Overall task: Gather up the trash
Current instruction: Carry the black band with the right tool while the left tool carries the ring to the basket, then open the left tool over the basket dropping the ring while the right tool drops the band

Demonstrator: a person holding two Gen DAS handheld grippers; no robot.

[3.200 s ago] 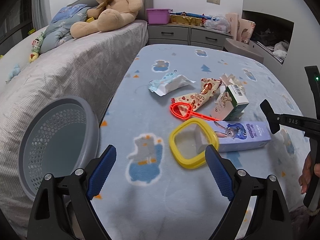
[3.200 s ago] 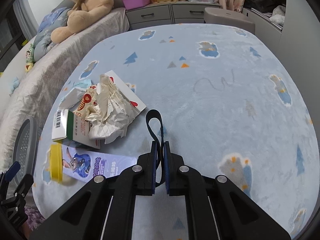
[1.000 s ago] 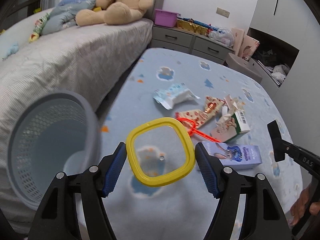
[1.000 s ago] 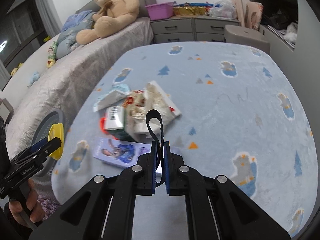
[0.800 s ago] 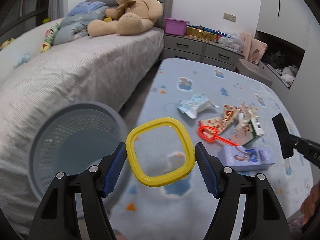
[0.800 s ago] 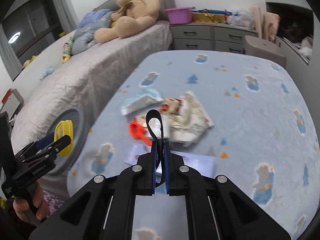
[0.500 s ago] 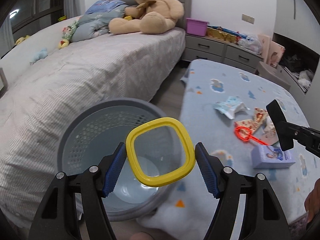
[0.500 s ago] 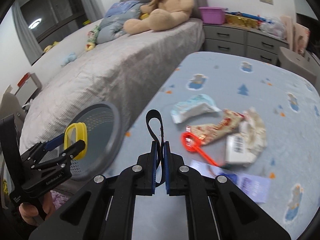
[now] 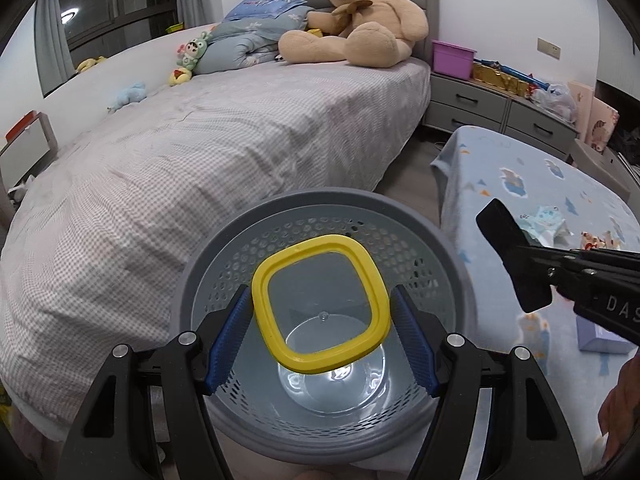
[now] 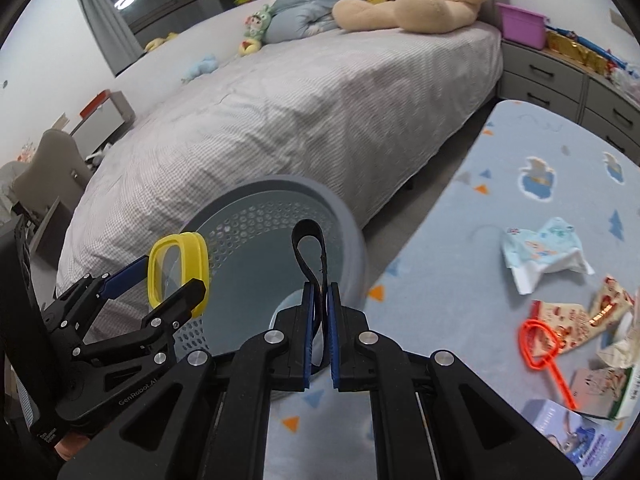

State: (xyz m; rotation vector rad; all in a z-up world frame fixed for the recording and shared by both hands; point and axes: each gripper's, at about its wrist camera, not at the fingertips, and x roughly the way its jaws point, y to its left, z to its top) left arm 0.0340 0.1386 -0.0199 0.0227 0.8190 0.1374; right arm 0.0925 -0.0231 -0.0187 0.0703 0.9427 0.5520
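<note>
My left gripper (image 9: pixel 322 314) is shut on a yellow-rimmed clear lid (image 9: pixel 322 276) and holds it right above the open grey perforated basket (image 9: pixel 460 264). In the right wrist view the lid (image 10: pixel 178 268) sits over the basket's (image 10: pixel 352 236) left rim. My right gripper (image 10: pixel 319 312) is shut on a black strap loop (image 10: pixel 308 252), near the basket's right rim. Trash lies on the blue blanket: a blue-white wrapper (image 10: pixel 540 252), a red plastic ring wand (image 10: pixel 540 350), snack wrappers (image 10: pixel 576 316) and a purple box (image 10: pixel 576 440).
A grey-checked bed (image 9: pixel 200 140) with a teddy bear (image 9: pixel 360 16) and soft toys stands behind the basket. Grey drawers (image 9: pixel 492 108) with a purple bin stand at the back. The blue blanket table (image 9: pixel 560 184) is to the right.
My left gripper has carried the lid from over the blanket to directly above the basket. My right gripper has swung left toward the basket with the strap.
</note>
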